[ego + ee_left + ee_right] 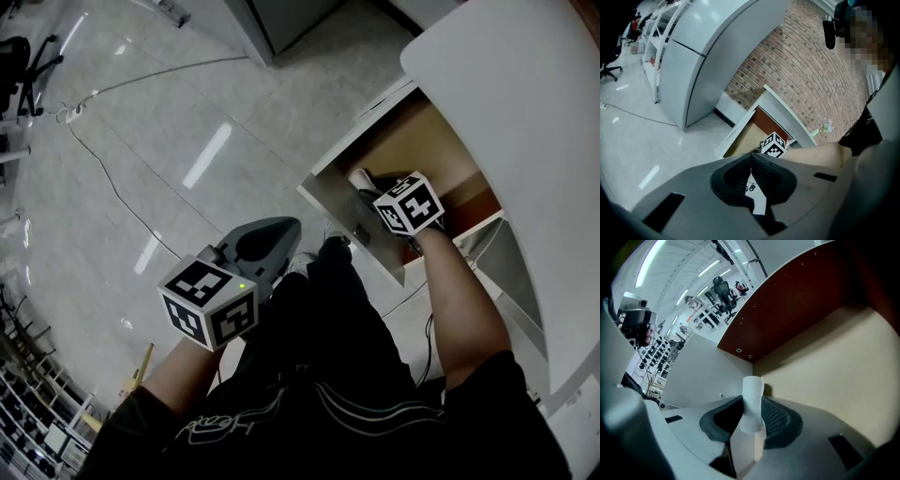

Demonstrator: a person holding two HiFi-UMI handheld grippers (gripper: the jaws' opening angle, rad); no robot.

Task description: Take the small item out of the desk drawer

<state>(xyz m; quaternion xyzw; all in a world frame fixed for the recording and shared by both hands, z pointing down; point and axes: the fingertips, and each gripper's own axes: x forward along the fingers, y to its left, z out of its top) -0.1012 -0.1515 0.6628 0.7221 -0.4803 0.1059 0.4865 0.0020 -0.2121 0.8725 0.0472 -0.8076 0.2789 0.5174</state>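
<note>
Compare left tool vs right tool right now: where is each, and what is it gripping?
Grip: the left tool has its jaws together on nothing, while the right tool is clamped on a small white roll.
Place: the left tool is held outside the drawer, while the right tool reaches down inside the open drawer.
Shared: both have the same grey two-jaw build.

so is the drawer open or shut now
open: the drawer is pulled out from under the desk, and the right tool grips a white roll inside it
</note>
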